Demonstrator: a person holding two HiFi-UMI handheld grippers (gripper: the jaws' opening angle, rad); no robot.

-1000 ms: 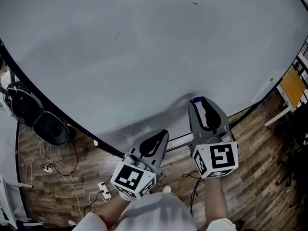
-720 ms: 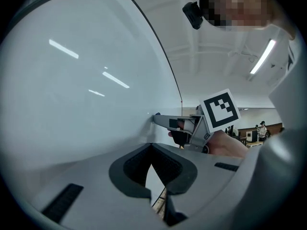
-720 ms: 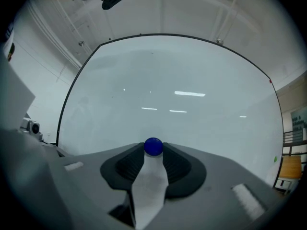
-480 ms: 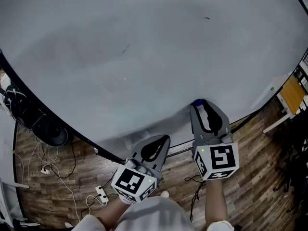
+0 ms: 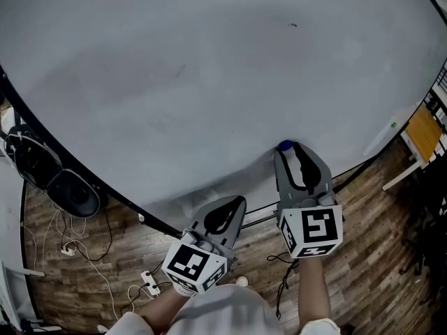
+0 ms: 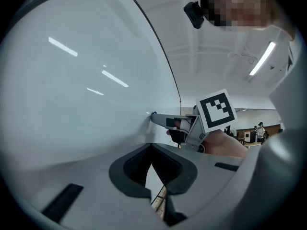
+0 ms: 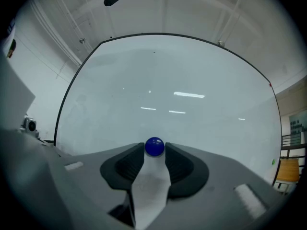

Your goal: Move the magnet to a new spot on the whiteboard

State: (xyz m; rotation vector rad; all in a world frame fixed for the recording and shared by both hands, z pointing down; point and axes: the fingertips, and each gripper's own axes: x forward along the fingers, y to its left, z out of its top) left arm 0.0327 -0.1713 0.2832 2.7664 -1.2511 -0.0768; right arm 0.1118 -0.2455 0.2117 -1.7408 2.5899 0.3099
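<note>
Nearest the person, the left gripper (image 5: 237,202) hangs low over the wooden floor (image 5: 84,285), short of the board, its jaws pressed together on nothing. It plays no part in this step.

Further out, the right gripper (image 5: 289,151) points at the whiteboard (image 5: 209,68) with its jaws spread wide, and the blue magnet (image 7: 154,146) sits right between the tips. The pads look snug against either side of it — a pinch, as far as I can judge, though a light one. The magnet rests on the board's face, low down near the bottom edge.

The risk lies in that hold. The magnet is a small, glossy dome caught only at the very tips, so a pull off the board — against the magnet's own cling — could squeeze it out of the jaws. It would then snap back where it is or drop to the floor. Dragging it across instead could tilt it out of the pinch.
</note>
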